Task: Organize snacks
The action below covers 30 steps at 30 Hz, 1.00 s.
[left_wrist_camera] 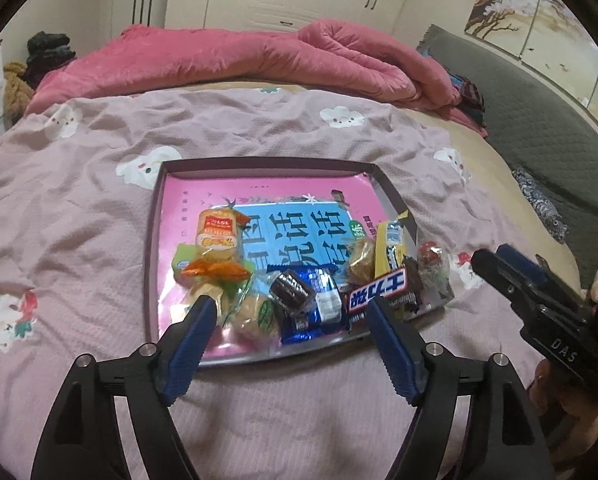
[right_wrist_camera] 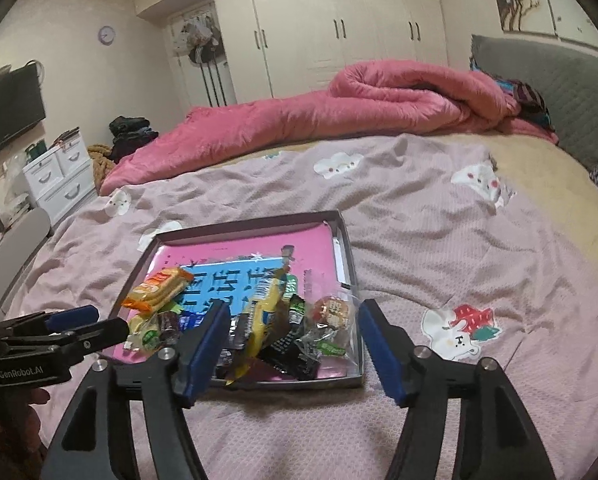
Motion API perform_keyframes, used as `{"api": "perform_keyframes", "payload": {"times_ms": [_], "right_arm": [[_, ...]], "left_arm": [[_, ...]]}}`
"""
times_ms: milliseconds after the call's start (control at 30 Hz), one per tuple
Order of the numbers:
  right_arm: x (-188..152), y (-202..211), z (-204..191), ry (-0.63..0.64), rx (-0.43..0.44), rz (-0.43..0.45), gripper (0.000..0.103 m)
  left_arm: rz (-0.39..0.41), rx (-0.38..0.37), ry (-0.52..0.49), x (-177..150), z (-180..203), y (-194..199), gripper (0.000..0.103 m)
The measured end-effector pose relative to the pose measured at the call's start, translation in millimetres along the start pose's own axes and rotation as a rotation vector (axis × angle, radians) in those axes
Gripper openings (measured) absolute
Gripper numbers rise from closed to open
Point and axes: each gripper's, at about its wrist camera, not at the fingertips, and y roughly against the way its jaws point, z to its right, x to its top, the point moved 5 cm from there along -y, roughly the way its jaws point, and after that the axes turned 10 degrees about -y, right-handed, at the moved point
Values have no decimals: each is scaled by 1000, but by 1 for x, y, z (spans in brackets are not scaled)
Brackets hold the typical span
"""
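Observation:
A shallow tray (left_wrist_camera: 259, 162) with a pink and blue printed base lies on the bed. Several wrapped snacks are heaped in its near half: an orange cracker pack (left_wrist_camera: 217, 236), a round cake in a green wrapper (left_wrist_camera: 255, 314), a blue packet (left_wrist_camera: 319, 300), a black bar (left_wrist_camera: 379, 290) and a yellow packet (left_wrist_camera: 391, 248). My left gripper (left_wrist_camera: 291, 312) hovers open over the near left of the heap, gripping nothing. The right gripper (right_wrist_camera: 293, 320) stands open above the yellow packet (right_wrist_camera: 265, 312) and black wrappers (right_wrist_camera: 291, 344), pads touching nothing. Each gripper shows in the other's view (left_wrist_camera: 493, 254) (right_wrist_camera: 109, 322).
The tray (right_wrist_camera: 251, 222) rests on a mauve sheet with cloud prints (right_wrist_camera: 439, 240). A rolled pink quilt (right_wrist_camera: 339, 108) lies along the far side, with a grey headboard (right_wrist_camera: 559, 88) at the right. White drawers (right_wrist_camera: 63, 184) and a television (right_wrist_camera: 7, 112) stand beyond the left edge.

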Motion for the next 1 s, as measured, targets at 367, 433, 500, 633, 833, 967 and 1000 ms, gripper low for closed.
{"api": "perform_keyframes", "payload": {"times_ms": [367, 433, 500, 633, 833, 967, 1000], "right_arm": [[-12, 27, -13, 6, 32, 15, 88], [-18, 29, -14, 15, 36, 4, 88], [-23, 33, -14, 26, 39, -6, 89], [-40, 40, -10, 13, 41, -40, 93], [-66, 42, -15, 18, 48, -114, 94], [-75, 42, -15, 18, 30, -133, 94], [-76, 42, -14, 16, 25, -137, 95]], "left_arm": [[8, 21, 31, -22, 7, 23, 82], [4, 27, 33, -29, 8, 28, 82], [5, 32, 29, -36, 10, 32, 82], [-6, 41, 45, -51, 12, 37, 82], [-37, 55, 83, -69, 8, 39, 82], [-53, 58, 93, -76, 8, 39, 82], [-53, 55, 91, -77, 8, 40, 82]]}}
